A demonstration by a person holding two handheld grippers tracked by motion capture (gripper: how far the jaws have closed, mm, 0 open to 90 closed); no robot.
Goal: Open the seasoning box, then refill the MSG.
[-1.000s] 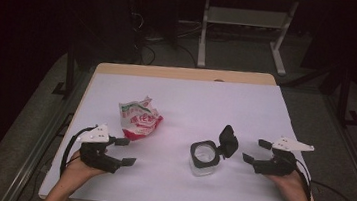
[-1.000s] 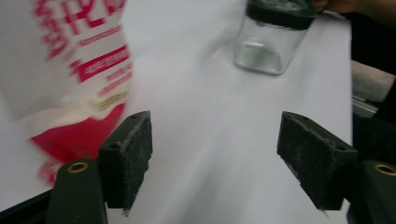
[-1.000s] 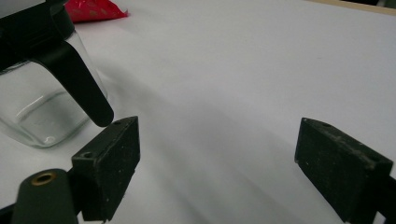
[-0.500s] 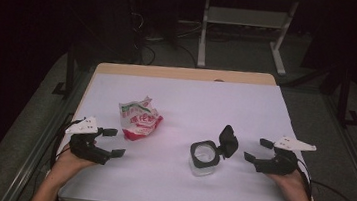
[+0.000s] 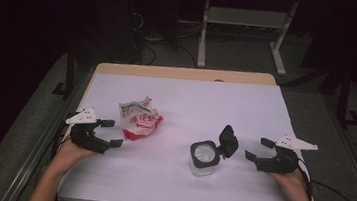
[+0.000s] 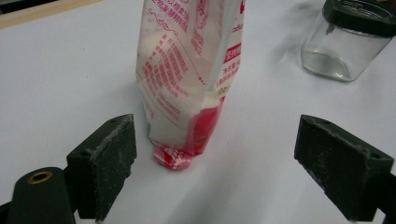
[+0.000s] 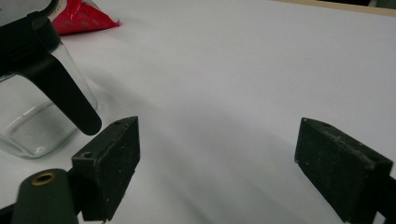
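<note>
Facing the red-and-white snack bag (image 6: 187, 74), your left gripper (image 5: 107, 133) has just been opening, nothing between its jaws. Your right gripper (image 5: 257, 148) gapes empty beside the glass jar (image 5: 204, 158).

Cut-off and unreadable parts

The red-and-white crinkled plastic pouch (image 6: 184, 79) loses its top at the picture's edge; its small print is unreadable. The clear glass jar (image 7: 35, 100) is cut at the left.

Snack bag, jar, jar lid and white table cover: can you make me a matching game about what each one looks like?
Things:
1. snack bag
2. glass jar
3. jar lid
4. table cover

Looks:
A. black, flipped open
B. plain white, spread flat
C. red and white, crumpled
D. see-through, standing upright

Pairs: 1-C, 2-D, 3-A, 4-B
</note>
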